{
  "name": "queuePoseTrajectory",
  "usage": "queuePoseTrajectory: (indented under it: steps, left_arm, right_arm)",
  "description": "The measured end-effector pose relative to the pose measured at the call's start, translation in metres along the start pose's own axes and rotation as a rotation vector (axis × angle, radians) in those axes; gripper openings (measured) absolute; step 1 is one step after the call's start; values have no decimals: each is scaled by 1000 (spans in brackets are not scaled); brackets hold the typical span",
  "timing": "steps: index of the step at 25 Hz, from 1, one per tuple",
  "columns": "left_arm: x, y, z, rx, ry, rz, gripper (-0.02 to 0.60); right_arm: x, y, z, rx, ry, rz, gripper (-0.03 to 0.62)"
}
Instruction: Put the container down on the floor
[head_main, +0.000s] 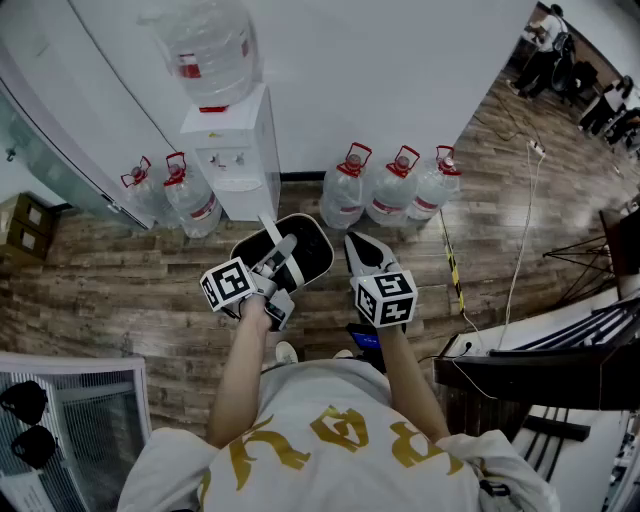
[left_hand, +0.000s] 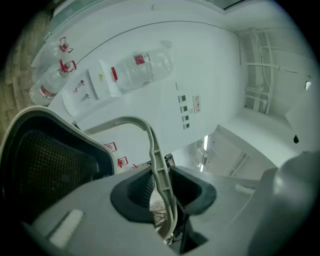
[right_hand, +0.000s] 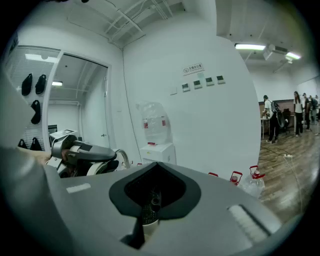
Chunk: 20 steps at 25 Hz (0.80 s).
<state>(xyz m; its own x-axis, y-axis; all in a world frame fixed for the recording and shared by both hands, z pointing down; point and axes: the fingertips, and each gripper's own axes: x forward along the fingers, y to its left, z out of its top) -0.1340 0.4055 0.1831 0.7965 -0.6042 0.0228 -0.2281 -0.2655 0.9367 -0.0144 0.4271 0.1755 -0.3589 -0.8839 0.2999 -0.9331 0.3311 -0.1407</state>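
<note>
While hanging above the plank floor (head_main: 140, 300), black basket (head_main: 308, 252), white handle (left_hand: 155, 150) clamped by left gripper (head_main: 279, 261), right gripper (right_hand: 150, 202) closed, empty.

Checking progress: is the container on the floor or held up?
Held up. The left hand-held gripper is shut on the handle of the container, which hangs at arm height above the floor.

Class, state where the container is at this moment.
In the head view, centre: the container hangs by its handle from the left gripper, in front of the water dispenser.
</note>
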Motion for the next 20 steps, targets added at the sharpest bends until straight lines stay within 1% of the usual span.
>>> queuePoseTrajectory:
  steps: [10, 14, 17, 20]
  left_arm:
    - [20, 7, -23, -8, 0, 39, 98]
    - [30, 0, -33, -9, -23, 11, 98]
    - [35, 3, -36, -6, -34, 37, 99]
    - [45, 0, -35, -11, -48, 8, 101]
  right_arm:
    - [-15, -35, -8, 10, 2, 15, 23]
    - [-24, -56, -6, 12, -24, 2, 23]
    - [-27, -69, -4, 12, -26, -10, 23]
    - [-27, -79, -6, 11, -23, -11, 23]
